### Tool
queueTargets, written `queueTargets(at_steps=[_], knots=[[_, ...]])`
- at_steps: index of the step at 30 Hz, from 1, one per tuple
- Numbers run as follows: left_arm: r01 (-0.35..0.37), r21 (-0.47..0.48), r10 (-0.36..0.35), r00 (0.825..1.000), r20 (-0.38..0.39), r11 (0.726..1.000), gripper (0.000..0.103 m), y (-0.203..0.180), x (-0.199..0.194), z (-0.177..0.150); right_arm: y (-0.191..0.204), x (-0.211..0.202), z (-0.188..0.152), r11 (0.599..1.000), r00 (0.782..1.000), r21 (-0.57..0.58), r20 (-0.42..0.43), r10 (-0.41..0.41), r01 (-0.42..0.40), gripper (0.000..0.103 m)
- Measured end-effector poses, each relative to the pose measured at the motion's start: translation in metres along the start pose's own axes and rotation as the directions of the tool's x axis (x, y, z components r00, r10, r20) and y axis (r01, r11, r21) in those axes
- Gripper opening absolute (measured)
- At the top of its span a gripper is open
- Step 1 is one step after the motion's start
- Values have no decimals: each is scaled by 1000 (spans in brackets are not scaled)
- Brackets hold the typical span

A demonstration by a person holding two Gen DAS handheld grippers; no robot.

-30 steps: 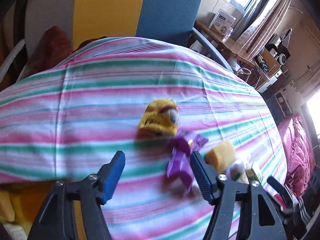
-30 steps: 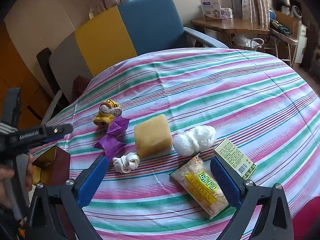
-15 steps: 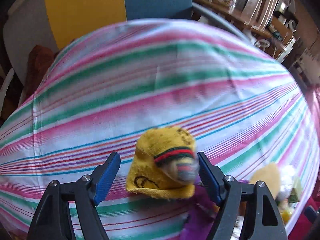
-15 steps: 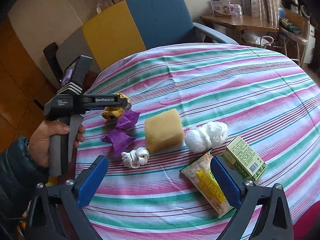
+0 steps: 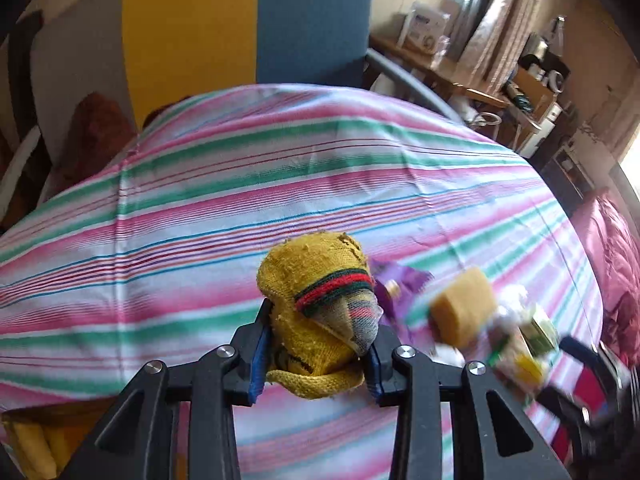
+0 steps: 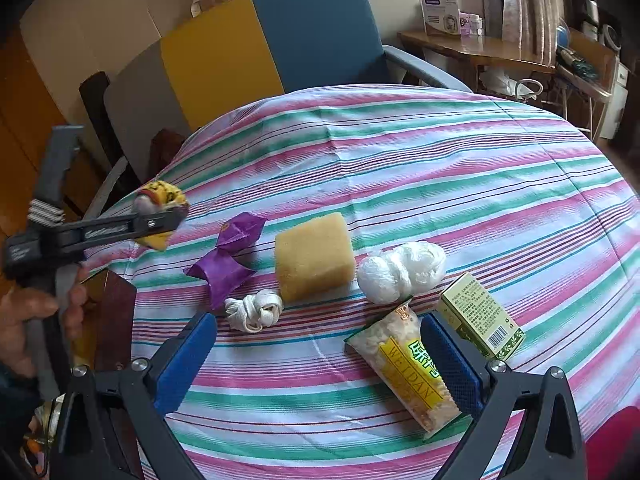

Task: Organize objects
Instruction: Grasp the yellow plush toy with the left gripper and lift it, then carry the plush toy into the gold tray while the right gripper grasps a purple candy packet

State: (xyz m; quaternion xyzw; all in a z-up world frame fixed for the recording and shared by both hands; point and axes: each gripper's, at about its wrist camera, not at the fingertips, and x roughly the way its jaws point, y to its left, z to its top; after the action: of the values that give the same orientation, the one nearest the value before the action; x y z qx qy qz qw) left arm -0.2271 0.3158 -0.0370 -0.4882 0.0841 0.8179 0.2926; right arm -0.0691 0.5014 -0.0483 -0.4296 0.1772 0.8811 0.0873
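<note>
My left gripper (image 5: 316, 348) is shut on a yellow knitted sock (image 5: 316, 292) with a red and green band and holds it above the striped tablecloth (image 5: 200, 208). From the right wrist view the left gripper (image 6: 160, 220) is at the table's left edge with the sock (image 6: 162, 196) lifted. My right gripper (image 6: 320, 356) is open and empty, low over the near side. Ahead of it lie a purple wrapper (image 6: 228, 260), a yellow sponge (image 6: 314, 256), a white knotted cord (image 6: 256, 310), a white plastic bundle (image 6: 400, 266), a snack packet (image 6: 408, 368) and a green box (image 6: 482, 314).
A blue, yellow and grey chair (image 6: 272, 44) stands behind the table. A dark red box (image 6: 116, 312) sits off the table's left edge. A wooden desk (image 6: 472, 48) with clutter is at the back right.
My left gripper has closed on the yellow sock and lifted it off the cloth toward the table's left edge. The right gripper has edged closer to the objects.
</note>
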Motion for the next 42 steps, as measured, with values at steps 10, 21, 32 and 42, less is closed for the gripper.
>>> queueTargets(at_steps=[10,21,32,42], knots=[[30,38,-33,996,84,999,40,10,-102,-99,11,11,-7,996,998,-68,-35,-54,52,102],[19,-68,-12,995,104,997,40,57,-146,-181,45,24,-7,979,994,-205,-111,-21,-2,86],[66,-109,-56,994,91,992,40,72,-139,-202,123,80,72,900,977,-435,-198,-81,-13,82],[115,-171,-109,993,43,979,40,88,-120,-209,125,176,89,872,875,-489,-404,-266,39,62]])
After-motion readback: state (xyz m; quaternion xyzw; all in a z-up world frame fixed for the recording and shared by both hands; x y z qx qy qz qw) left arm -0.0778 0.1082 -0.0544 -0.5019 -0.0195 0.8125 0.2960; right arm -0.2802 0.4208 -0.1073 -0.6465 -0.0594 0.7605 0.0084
